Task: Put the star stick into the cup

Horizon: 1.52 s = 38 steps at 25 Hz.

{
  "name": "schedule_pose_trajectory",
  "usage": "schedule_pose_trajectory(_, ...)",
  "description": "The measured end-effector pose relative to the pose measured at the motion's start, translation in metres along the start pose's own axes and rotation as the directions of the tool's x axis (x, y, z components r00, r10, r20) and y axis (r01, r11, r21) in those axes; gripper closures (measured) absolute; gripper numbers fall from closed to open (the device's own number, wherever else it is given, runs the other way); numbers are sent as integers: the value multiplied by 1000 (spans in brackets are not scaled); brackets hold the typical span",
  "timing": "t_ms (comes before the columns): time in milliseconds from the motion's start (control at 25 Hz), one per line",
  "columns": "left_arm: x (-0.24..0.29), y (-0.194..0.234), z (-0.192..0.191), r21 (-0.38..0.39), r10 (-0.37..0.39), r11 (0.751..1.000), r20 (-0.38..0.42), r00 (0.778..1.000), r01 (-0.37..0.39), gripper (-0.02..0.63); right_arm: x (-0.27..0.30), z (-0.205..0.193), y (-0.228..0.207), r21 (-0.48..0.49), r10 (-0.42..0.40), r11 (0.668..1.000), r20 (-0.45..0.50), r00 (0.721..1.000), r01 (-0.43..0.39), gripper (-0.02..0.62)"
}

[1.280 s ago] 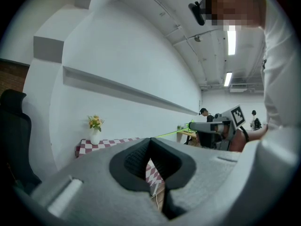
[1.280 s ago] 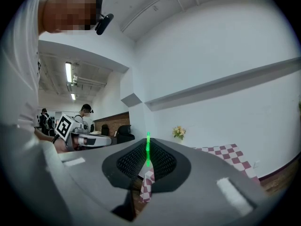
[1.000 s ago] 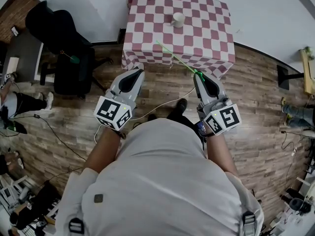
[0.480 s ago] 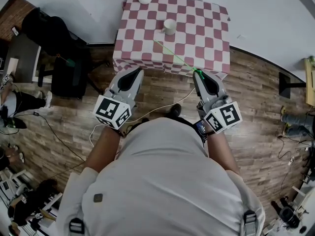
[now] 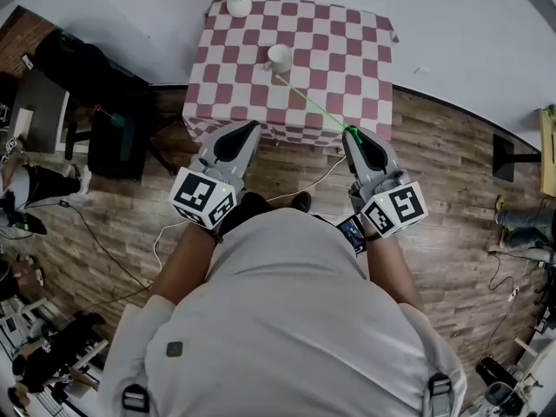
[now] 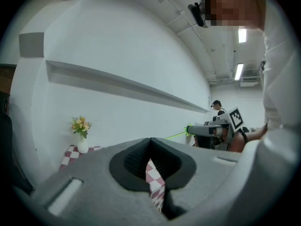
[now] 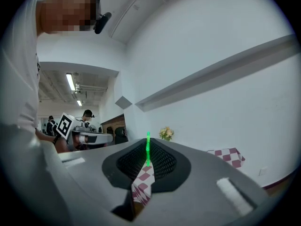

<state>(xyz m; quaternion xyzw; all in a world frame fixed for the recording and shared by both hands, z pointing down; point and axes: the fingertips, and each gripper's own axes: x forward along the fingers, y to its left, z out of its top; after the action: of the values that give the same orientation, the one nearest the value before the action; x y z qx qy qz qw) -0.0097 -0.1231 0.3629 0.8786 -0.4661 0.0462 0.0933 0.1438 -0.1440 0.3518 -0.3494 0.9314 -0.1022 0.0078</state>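
Note:
A thin green star stick (image 5: 313, 104) slants up and left from my right gripper (image 5: 352, 133), which is shut on its lower end. Its far tip lies just below the white cup (image 5: 279, 56) on the red-and-white checked table (image 5: 347, 50). In the right gripper view the star stick (image 7: 147, 149) stands up between the closed jaws. My left gripper (image 5: 246, 129) hangs shut and empty over the table's near edge, to the left of the stick. From the left gripper view the stick (image 6: 176, 135) juts from the right gripper (image 6: 192, 129).
A white vase of flowers (image 5: 238, 5) stands at the table's far left corner. A black chair (image 5: 104, 85) is on the wooden floor left of the table, and a cable (image 5: 313, 176) runs by my feet. Other people sit at the left edge (image 5: 35, 185).
The table has drawn closer and lower in the head view as I stepped toward it. The stick's tip now lies right beside the cup. Both grippers keep their hold.

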Motion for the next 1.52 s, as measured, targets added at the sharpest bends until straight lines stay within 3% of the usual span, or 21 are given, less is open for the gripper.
schedule_pose_trajectory(640, 64, 18, 1, -19, -51, 999, -17, 999, 51, 603, 12, -3, -54, 20, -66, 998, -27, 997, 67, 568)
schedule_pose_trajectory(1040, 83, 72, -4, -57, -34, 998, -32, 999, 32, 603, 62, -13, -70, 36, -70, 997, -76, 995, 73, 568)
schedule_pose_trajectory(1520, 113, 141, -20, -118, -72, 991, -91, 993, 61, 603, 137, -36, -96, 29, -90, 995, -174, 981, 96, 568)
